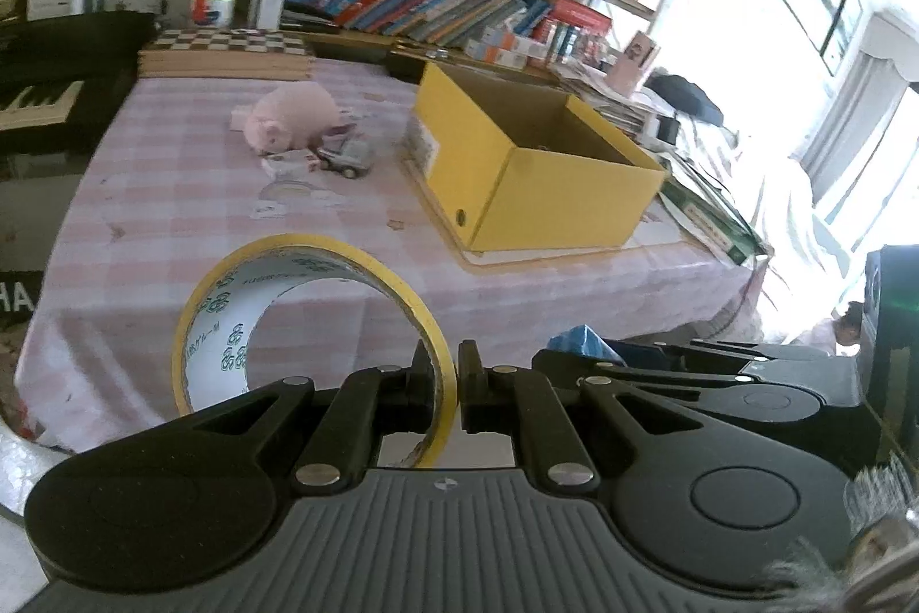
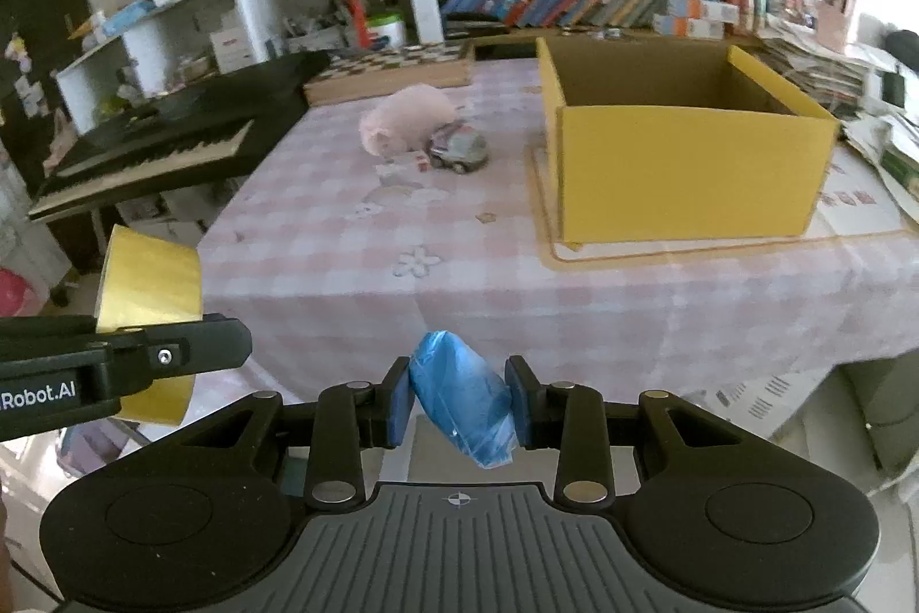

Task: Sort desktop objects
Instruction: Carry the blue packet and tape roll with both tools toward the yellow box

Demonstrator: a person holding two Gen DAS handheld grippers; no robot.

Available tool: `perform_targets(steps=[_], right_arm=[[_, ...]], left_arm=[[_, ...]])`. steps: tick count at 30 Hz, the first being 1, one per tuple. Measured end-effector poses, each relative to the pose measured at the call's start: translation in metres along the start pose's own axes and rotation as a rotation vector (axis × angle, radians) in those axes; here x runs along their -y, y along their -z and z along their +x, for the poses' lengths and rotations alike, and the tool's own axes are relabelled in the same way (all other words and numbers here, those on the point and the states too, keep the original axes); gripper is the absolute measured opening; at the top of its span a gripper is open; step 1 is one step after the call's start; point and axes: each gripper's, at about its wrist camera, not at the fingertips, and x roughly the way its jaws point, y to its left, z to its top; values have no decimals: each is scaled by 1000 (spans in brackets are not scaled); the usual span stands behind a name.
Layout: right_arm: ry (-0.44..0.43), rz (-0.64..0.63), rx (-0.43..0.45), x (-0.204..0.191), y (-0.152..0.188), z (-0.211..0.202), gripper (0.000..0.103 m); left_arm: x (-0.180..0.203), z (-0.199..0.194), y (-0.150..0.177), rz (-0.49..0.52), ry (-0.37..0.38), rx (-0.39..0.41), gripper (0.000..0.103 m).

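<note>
Yellow tape (image 1: 310, 326) sat clamped by its wall in our left gripper (image 1: 445, 383), off the table's near edge. Our right gripper (image 2: 459, 406) had its jaws closed on a blue packet (image 2: 462, 400), also short of that edge. On the pink checked table (image 2: 488, 291), the open yellow box (image 2: 683, 165) stood toward the right edge. A pink plush (image 2: 405, 119) and a grey toy car (image 2: 459, 147) lay touching near the far edge, left of the box.
</note>
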Motion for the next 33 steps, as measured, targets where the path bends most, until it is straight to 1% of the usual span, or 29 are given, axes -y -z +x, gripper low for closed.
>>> perform_targets(steps=[10,18,22,33], right_arm=[[92,95,8,35,11,-14,34],[149,149,9,61,14,-21,34],[165,162,7,72,11,-20,34],[177,169,-11,107,-4,-11,34]], left_arm=[[32,26,-4,83,102,-54,7],[54,48,-10,128,164,-84,7],[64,58,-15,140,183,-93,7],[87,91,-32,147,204,-109,7]])
